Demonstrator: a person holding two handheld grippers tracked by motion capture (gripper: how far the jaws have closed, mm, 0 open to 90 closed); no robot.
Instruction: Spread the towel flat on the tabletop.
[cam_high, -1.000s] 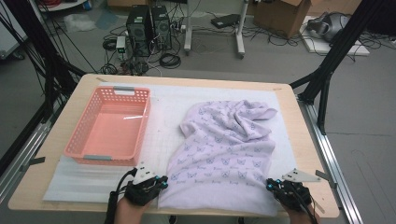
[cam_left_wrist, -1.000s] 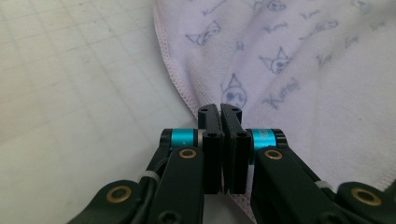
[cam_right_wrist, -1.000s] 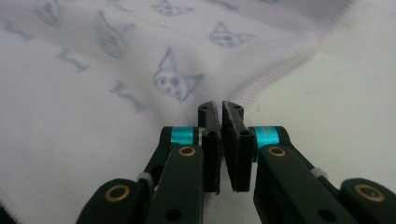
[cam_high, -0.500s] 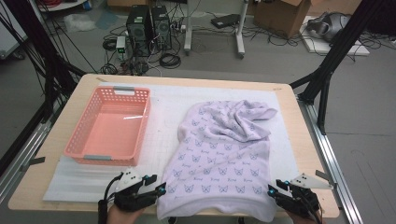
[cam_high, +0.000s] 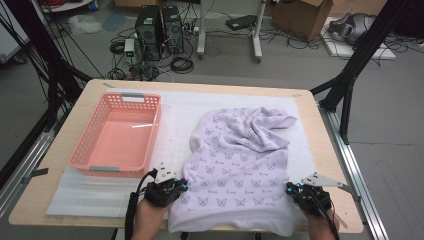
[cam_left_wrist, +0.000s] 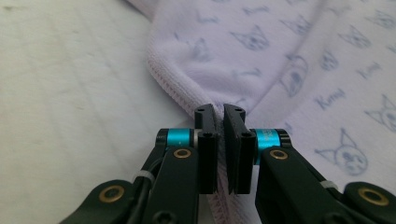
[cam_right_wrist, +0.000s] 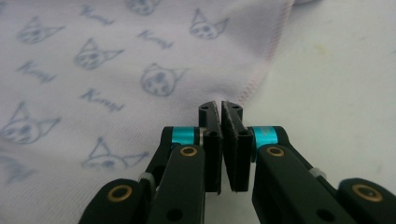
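Table (cam_high: 60, 165): I saw a pale wooden top, most of it covered by a white mat (cam_high: 180, 112), with floor clutter and two computer towers (cam_high: 160, 27) beyond its far edge.

Towel (cam_high: 240, 165): I found a lilac cloth printed with small cat faces lying right of centre on the mat. Its far end was bunched into folds, its near part lay flatter, and its near edge hung just over the table's front edge.

Basket (cam_high: 117, 135): a pink slatted plastic basket stood on the left part of the mat, just beside the towel's left edge and apart from it.

Left gripper (cam_left_wrist: 220, 114): I had it at the towel's near left corner. In the left gripper view its jaws stood pressed together on the stitched hem, which ran between the pads and out below them. The jaws had just been closing, with the hem between them.

Right gripper (cam_right_wrist: 220, 109): I had it at the towel's near right edge, well apart from the left one. In the right gripper view its jaws were likewise pressed together, pinching the hem where the pink stitching met the pads. These jaws too had just been closing on the cloth.
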